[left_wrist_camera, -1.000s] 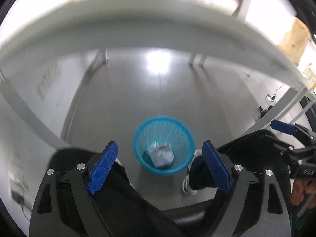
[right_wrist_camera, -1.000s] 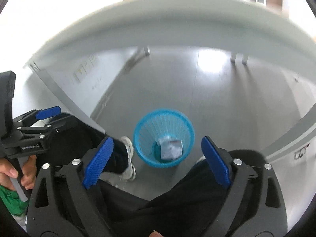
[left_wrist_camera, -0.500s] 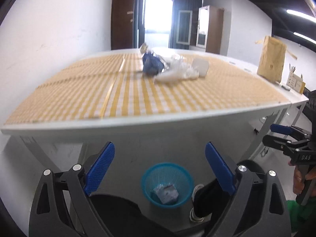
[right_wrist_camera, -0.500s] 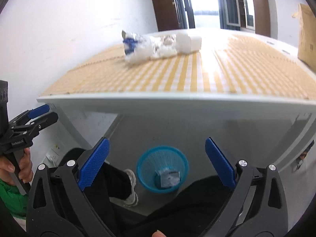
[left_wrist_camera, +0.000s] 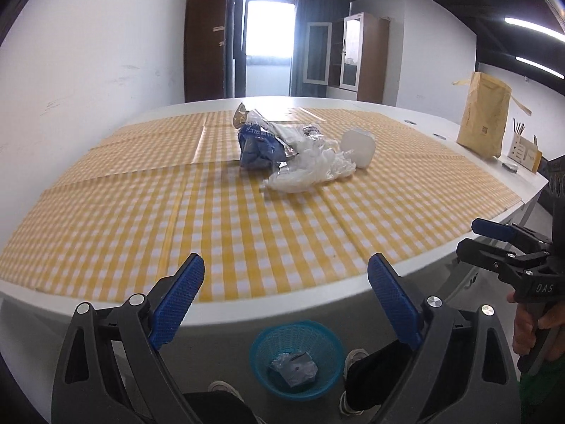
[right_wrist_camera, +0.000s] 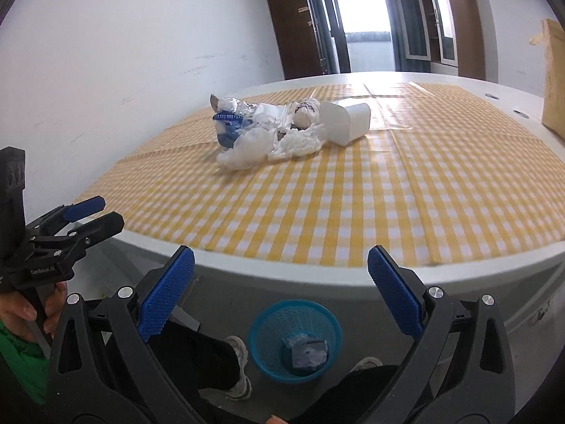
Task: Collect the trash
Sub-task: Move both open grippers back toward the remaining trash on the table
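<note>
Both grippers empty, jaws wide; trash pile (left_wrist_camera: 296,148) on table (left_wrist_camera: 247,233).

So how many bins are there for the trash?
1. The blue bin stands on the floor below the near table edge, between the person's shoes, with one wrapped piece of trash in it. Others may be hidden under the table.

looks like an office meeting room: big white conference table (left_wrist_camera: 317,100) with round cable ports, brown wooden cabinets (left_wrist_camera: 369,58), bare white walls (left_wrist_camera: 88,70), ceiling strip lights (left_wrist_camera: 533,30)
</note>
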